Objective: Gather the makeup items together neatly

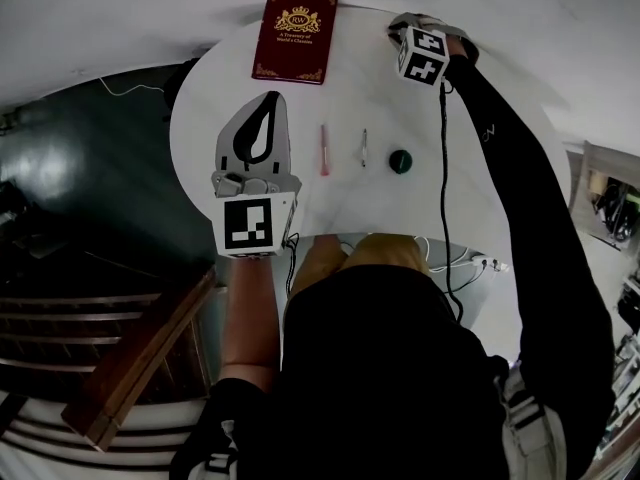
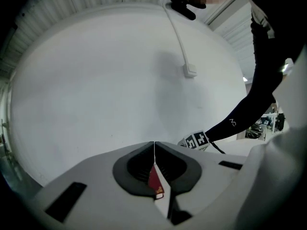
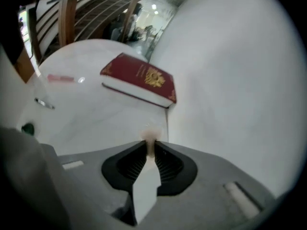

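At the near left edge of the round worktop (image 1: 360, 78) the left gripper (image 1: 273, 100) is held with its jaws clenched on nothing; only a hairline slit is seen between them in the left gripper view. Just beyond it and to its right, toward the middle of the worktop, three makeup items are laid in a row: a pink tube (image 1: 324, 149), a thin dark stick (image 1: 364, 148) and a small green pot (image 1: 400, 161). Tube and stick are laid parallel, their long axes running from near edge to far edge. At the far right edge the right gripper (image 1: 408, 28) is tilted steeply down, its jaws closed on a small pale item (image 3: 150, 145), judged to be one more makeup piece. A red book (image 1: 296, 36) is set at the far edge.

From the right jaws the row lies back toward the near edge and leftward, the green pot nearest; the left gripper is nearer the pink tube. The pale item is shown only by the right gripper view. Nothing of the row is shown by the left gripper view, only wall and a sliver of the book
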Available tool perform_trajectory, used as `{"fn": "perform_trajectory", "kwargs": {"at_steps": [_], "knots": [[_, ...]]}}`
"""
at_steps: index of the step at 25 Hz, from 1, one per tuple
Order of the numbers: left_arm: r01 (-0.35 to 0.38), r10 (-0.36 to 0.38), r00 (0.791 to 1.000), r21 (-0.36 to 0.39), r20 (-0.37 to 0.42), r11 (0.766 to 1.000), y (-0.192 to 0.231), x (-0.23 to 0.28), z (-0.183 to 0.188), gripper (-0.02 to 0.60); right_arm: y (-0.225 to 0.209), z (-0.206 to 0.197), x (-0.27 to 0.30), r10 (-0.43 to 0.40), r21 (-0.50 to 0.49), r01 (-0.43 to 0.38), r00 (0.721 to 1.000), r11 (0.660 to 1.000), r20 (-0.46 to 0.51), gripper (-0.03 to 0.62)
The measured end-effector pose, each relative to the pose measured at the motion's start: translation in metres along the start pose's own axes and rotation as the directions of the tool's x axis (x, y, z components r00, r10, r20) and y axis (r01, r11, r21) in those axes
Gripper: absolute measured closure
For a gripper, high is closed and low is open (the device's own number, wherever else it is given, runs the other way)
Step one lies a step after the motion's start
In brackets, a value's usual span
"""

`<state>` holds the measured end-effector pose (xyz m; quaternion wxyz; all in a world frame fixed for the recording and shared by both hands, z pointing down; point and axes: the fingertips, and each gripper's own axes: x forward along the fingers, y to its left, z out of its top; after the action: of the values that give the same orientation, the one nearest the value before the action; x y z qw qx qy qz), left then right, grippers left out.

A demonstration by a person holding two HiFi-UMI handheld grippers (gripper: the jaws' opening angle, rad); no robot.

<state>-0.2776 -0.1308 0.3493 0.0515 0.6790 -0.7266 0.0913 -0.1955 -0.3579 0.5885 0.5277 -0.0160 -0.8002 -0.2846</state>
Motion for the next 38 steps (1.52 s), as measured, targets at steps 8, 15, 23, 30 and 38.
{"fn": "perform_trajectory", "kwargs": {"at_steps": [8,15,23,30,38], "knots": [[0.102,-0.104,0.993,0.030,0.059,0.994,-0.045,0.026,0.029,0.571,-0.020,0.024,-0.184,-0.452,0.683,0.118,0.827,0.721,0.335,0.533],[0.220,-0.224,0.970,0.054,0.090,0.974,-0.102,0.040,0.055,0.571,0.025,0.008,-0.315,-0.694,0.865,0.116,0.653,0.488,0.304,0.528],[0.321,-0.331,0.938,0.105,0.103,0.941,-0.153,0.040,0.069,0.571,0.055,-0.001,-0.363,-0.752,0.890,0.147,0.603,0.432,0.266,0.525],[0.416,-0.430,0.894,0.125,0.122,0.901,-0.196,0.049,0.080,0.571,0.070,-0.038,-0.387,-0.791,0.907,0.222,0.589,0.358,0.167,0.523],[0.514,-0.532,0.839,0.152,0.116,0.844,-0.252,0.048,0.080,0.571,0.094,-0.080,-0.417,-0.820,0.916,0.289,0.569,0.280,0.071,0.522]]}}
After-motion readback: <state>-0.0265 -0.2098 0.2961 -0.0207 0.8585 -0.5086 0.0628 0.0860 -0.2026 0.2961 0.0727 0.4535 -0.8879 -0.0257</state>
